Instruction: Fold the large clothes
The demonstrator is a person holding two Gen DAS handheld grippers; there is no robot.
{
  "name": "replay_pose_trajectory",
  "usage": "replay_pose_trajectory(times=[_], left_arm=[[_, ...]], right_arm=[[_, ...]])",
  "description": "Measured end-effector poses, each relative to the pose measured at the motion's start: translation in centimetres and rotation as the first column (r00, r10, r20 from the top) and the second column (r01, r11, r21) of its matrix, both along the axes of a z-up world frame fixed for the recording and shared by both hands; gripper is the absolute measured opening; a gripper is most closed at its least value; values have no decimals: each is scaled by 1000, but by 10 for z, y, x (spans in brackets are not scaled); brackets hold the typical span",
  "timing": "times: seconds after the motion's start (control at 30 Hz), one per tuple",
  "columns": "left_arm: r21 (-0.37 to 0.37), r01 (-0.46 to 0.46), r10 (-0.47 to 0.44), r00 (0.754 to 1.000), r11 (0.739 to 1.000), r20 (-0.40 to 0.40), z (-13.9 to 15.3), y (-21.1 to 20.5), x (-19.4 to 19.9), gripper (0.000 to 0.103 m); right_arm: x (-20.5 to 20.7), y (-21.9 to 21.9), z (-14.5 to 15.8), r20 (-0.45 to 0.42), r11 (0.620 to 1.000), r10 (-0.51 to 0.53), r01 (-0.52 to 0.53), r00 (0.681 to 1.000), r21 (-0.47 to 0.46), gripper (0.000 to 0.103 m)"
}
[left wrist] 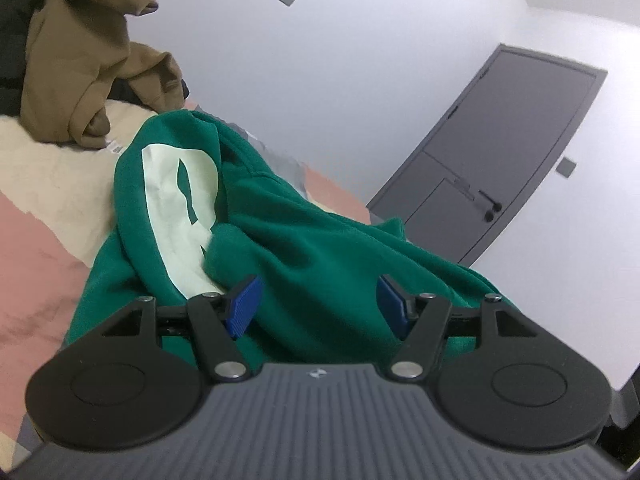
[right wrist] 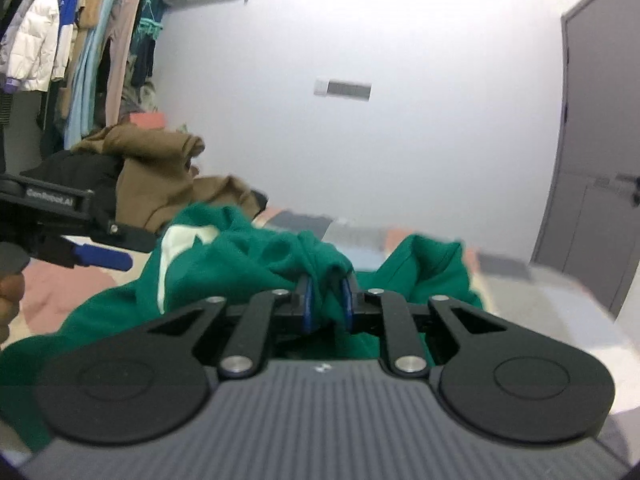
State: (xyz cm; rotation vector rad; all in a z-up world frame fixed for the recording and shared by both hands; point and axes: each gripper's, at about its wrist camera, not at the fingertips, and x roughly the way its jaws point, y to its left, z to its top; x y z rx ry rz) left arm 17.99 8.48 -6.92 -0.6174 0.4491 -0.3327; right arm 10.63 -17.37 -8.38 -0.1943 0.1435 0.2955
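Observation:
A green sweatshirt (left wrist: 280, 232) with a pale printed letter lies crumpled on the bed. My left gripper (left wrist: 318, 304) is open, its blue pads spread wide just over the green cloth, holding nothing. In the right wrist view my right gripper (right wrist: 327, 300) is shut on a bunched fold of the green sweatshirt (right wrist: 248, 256) and lifts it a little. The left gripper (right wrist: 102, 258) shows at the left edge of that view, above the garment's left side.
A brown garment (left wrist: 80, 64) and dark clothes are piled on the bed (left wrist: 36, 248) behind the sweatshirt. A cream blanket (left wrist: 60, 176) lies under them. A grey door (left wrist: 500, 152) stands at right. Hanging clothes (right wrist: 80, 40) fill the left wall.

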Motion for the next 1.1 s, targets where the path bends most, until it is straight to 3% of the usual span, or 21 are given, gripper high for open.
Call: replay_pose_trajectory(times=[0.13,0.3,0.37,0.43,0.5,0.57,0.7,0.8,0.9,1.03,1.1], left_arm=[[-25,-15,15,1000,1000,-13,-2,6,0,69],[22,7,-6,1000,1000,-20,-3,-4,3,69],[37,26,-25,1000,999,-13,-3,-10,3,69],[55,44,-44,999,998,-1,-1,-17,3,69],[86,66,-67,998,994,0,-1,-24,3,69],[135,83,-82,997,987,-15,-4,-34,4,69],[181,119,-107,992,976,-72,-19,-48,11,69],[226,143,-116,985,964,-130,-33,-59,20,69],[254,155,-111,978,955,-178,-47,-66,26,69],[188,160,-126,976,969,-180,-56,-61,26,69],[167,150,-121,977,974,-174,-57,-57,26,69]], right_arm=[[-7,-8,0,-41,999,32,-32,999,-1,18],[8,5,-26,-265,991,102,-120,959,-53,24],[11,3,-31,-297,991,114,-129,948,-32,30],[11,-2,-25,-294,987,157,-161,943,11,53],[9,-10,-18,-285,977,209,-187,936,102,68],[9,-22,-9,-262,959,253,-207,931,192,69],[15,-43,-2,-211,943,205,-135,956,304,69],[32,-59,-9,-236,931,125,-32,964,364,69],[61,-75,-22,-302,900,64,75,951,429,70],[114,-82,-41,-402,840,79,156,912,519,71],[132,-76,-47,-394,857,71,146,916,494,71]])
